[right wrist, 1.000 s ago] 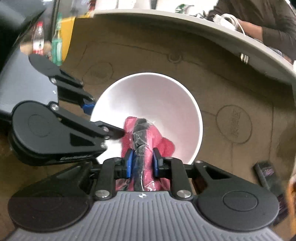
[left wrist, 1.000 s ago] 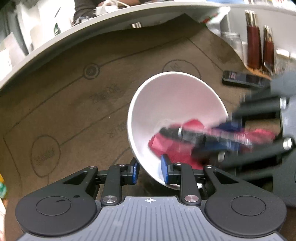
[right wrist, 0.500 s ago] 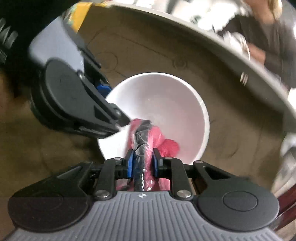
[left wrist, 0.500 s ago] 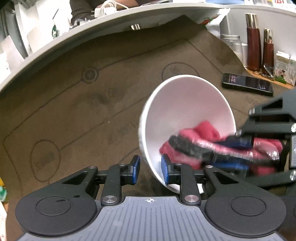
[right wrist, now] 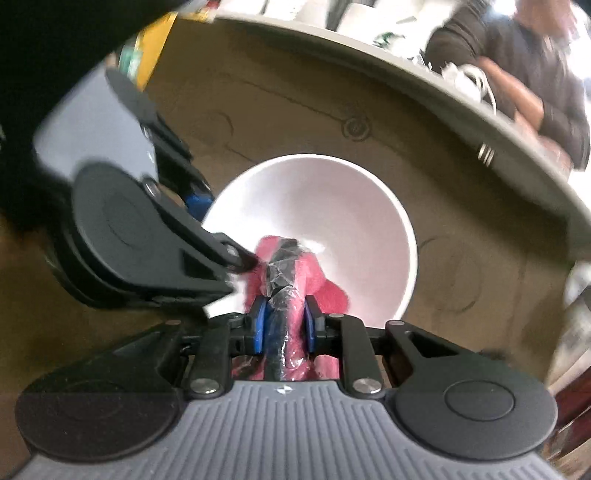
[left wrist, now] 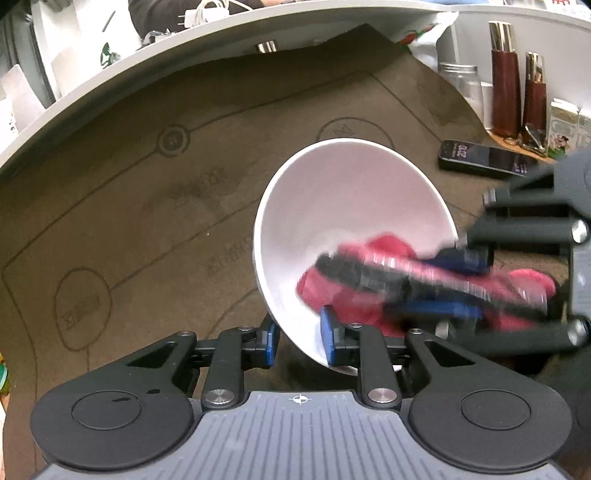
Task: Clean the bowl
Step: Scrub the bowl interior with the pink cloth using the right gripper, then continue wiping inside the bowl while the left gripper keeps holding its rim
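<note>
The left gripper (left wrist: 299, 341) pinches the tilted white plastic bowl's (left wrist: 343, 192) near rim above the brown mat (left wrist: 147, 221); the right gripper (right wrist: 284, 328) clamps a crumpled pink cloth (right wrist: 295, 269), pressed inside the bowl.

Looks like a shared office or lab: a round grey table (left wrist: 92, 96) under a marked brown mat (left wrist: 184, 206), chargers and cables (left wrist: 207, 11) far off, a seated colleague (right wrist: 517, 74), a phone (left wrist: 484, 160) at right.

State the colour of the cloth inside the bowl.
The cloth is pinkish red, clearest in the right wrist view, lying in the white bowl.
</note>
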The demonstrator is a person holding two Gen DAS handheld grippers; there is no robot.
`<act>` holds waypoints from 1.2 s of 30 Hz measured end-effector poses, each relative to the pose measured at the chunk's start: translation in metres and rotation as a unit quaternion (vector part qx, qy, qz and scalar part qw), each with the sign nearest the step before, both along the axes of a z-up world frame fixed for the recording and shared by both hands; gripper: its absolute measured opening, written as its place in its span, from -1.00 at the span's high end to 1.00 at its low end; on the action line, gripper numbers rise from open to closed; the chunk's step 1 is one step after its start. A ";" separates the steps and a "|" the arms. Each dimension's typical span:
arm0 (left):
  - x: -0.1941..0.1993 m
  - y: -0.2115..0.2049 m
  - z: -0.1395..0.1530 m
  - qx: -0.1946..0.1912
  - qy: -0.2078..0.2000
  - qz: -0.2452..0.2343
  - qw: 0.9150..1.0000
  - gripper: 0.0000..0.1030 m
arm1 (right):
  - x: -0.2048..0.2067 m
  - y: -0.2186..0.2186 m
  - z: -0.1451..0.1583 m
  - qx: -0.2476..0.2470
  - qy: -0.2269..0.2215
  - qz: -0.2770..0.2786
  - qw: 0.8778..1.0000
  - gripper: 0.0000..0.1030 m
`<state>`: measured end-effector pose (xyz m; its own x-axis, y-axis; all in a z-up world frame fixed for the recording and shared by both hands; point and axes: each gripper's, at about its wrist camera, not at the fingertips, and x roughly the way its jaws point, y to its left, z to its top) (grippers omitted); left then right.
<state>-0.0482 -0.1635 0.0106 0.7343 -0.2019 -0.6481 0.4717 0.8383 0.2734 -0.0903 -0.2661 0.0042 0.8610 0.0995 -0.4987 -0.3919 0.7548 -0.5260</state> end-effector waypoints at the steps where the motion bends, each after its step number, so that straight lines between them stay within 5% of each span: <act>1: 0.000 0.000 0.000 -0.001 0.001 0.000 1.000 0.50 | 0.002 0.000 0.000 -0.014 -0.008 0.001 1.000 0.60; 9: 0.001 0.000 0.002 -0.003 0.001 -0.002 1.000 0.50 | 0.016 -0.004 -0.003 -0.120 -0.068 0.006 0.990 0.61; 11: 0.000 -0.001 0.005 -0.003 -0.006 -0.003 1.000 0.41 | 0.025 -0.017 0.001 -0.033 -0.002 -0.007 0.999 0.60; 14: -0.004 -0.001 0.013 -0.008 -0.020 0.012 1.000 0.22 | 0.032 -0.028 0.007 0.050 0.045 -0.020 0.998 0.60; 19: -0.010 0.001 0.014 -0.013 -0.028 0.020 0.999 0.21 | 0.033 -0.051 0.015 0.217 0.116 -0.042 0.968 0.59; 22: -0.004 0.005 0.010 -0.016 -0.016 0.023 0.999 0.19 | 0.023 -0.057 0.012 0.251 0.127 -0.045 0.959 0.60; 26: -0.003 -0.001 0.003 0.010 -0.014 0.004 1.000 0.34 | 0.012 -0.032 0.008 0.116 0.074 -0.017 0.990 0.61; 27: -0.005 -0.003 0.003 0.013 -0.016 0.001 1.000 0.35 | 0.013 -0.024 0.006 0.056 0.049 -0.008 0.997 0.60; 28: -0.006 -0.004 0.003 0.015 -0.018 -0.001 1.000 0.37 | 0.010 -0.010 -0.005 -0.061 -0.004 0.006 0.998 0.60; 30: -0.007 -0.004 0.003 0.015 -0.015 -0.002 1.000 0.42 | 0.015 -0.002 -0.018 -0.189 -0.076 0.015 0.979 0.58; 31: -0.008 -0.005 0.003 0.015 -0.013 -0.003 1.000 0.42 | 0.013 0.000 -0.021 -0.214 -0.097 0.017 0.972 0.58; 33: -0.008 -0.002 0.002 0.009 -0.010 -0.003 1.000 0.42 | 0.007 0.004 -0.030 -0.292 -0.181 0.028 0.939 0.59; 36: -0.008 -0.002 0.003 0.009 -0.011 -0.006 1.000 0.42 | 0.010 0.001 -0.023 -0.252 -0.156 0.024 0.955 0.60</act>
<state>-0.0566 -0.1659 0.0136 0.7461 -0.1988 -0.6355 0.4750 0.8277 0.2987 -0.0807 -0.2651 -0.0185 0.9761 -0.0414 -0.2132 -0.1845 0.3599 -0.9146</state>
